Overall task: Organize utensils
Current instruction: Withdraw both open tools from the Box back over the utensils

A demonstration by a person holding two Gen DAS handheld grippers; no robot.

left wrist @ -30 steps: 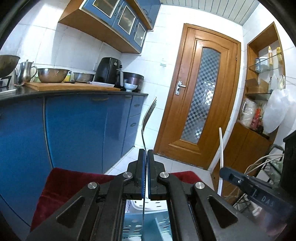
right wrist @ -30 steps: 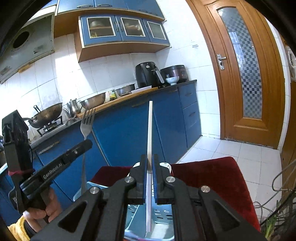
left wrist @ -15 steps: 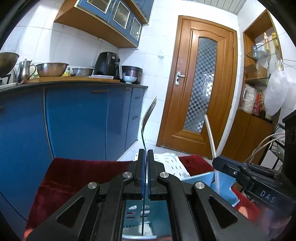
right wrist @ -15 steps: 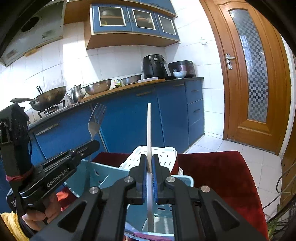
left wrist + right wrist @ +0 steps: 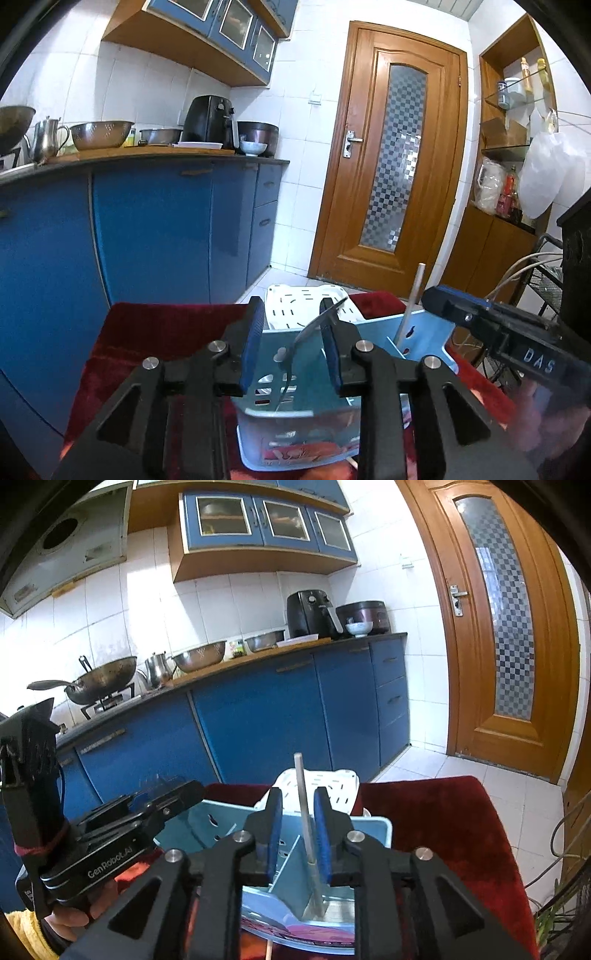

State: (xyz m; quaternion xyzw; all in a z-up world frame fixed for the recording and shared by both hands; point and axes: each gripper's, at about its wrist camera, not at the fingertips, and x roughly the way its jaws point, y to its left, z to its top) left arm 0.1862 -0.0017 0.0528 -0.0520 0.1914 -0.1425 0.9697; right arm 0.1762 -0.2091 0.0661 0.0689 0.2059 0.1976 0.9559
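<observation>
My left gripper [image 5: 291, 317] hangs over a light blue divided utensil bin [image 5: 295, 402], and its jaws are opening. A metal fork [image 5: 295, 347] stands loose between them, tilted right, its head beside the right pad and its handle down in the bin. My right gripper [image 5: 297, 797] is over the same bin [image 5: 369, 823], jaws also opening. A pale chopstick [image 5: 304, 812] stands upright between its pads, close to the right one, its lower end in a compartment. In the left wrist view the chopstick [image 5: 412, 306] rises beside the right gripper [image 5: 443, 299].
A white slotted basket [image 5: 303, 306] sits just behind the bin on a red cloth [image 5: 166, 332]. Blue cabinets [image 5: 147, 240] run along the left and a wooden door [image 5: 391, 155] stands ahead. Cables and a wire rack [image 5: 546, 273] are at the right. A hand [image 5: 74, 915] holds the left gripper [image 5: 177, 797].
Both grippers came down over the blue bin. Each pair of jaws went from shut to parted, the fork tipped to the right, and the chopstick dropped lower into the bin.
</observation>
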